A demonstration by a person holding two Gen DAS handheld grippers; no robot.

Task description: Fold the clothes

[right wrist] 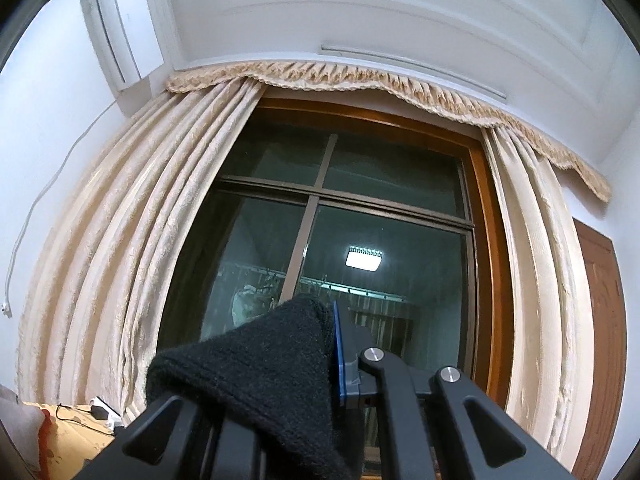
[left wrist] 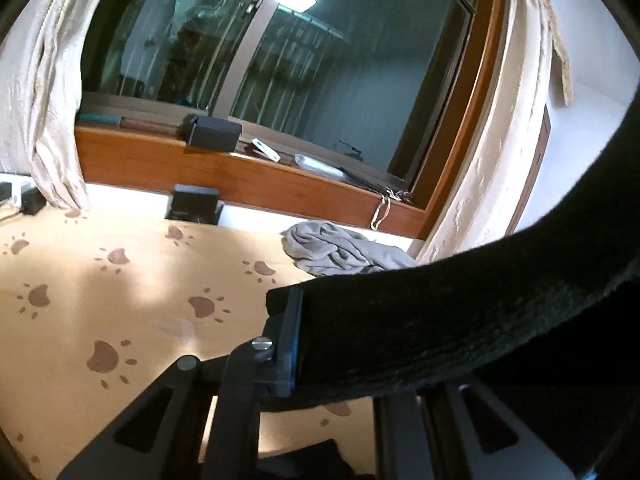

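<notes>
While both grippers clamp black knit (left wrist: 420, 332), grey garment (left wrist: 340, 250) lies nr window.

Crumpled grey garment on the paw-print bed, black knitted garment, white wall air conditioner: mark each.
Crumpled grey garment (left wrist: 336, 250), left wrist view, its bunched middle.
Black knitted garment (right wrist: 260, 364), right wrist view, its draped front.
White wall air conditioner (right wrist: 120, 24), right wrist view, front panel.

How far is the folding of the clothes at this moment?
Nothing folded is visible yet. In hand: the black knitted garment, with the left gripper and the right gripper both shut on it, lifted above the paw-print bed sheet. Left: folding it, and the crumpled grey garment lying by the window.
</notes>
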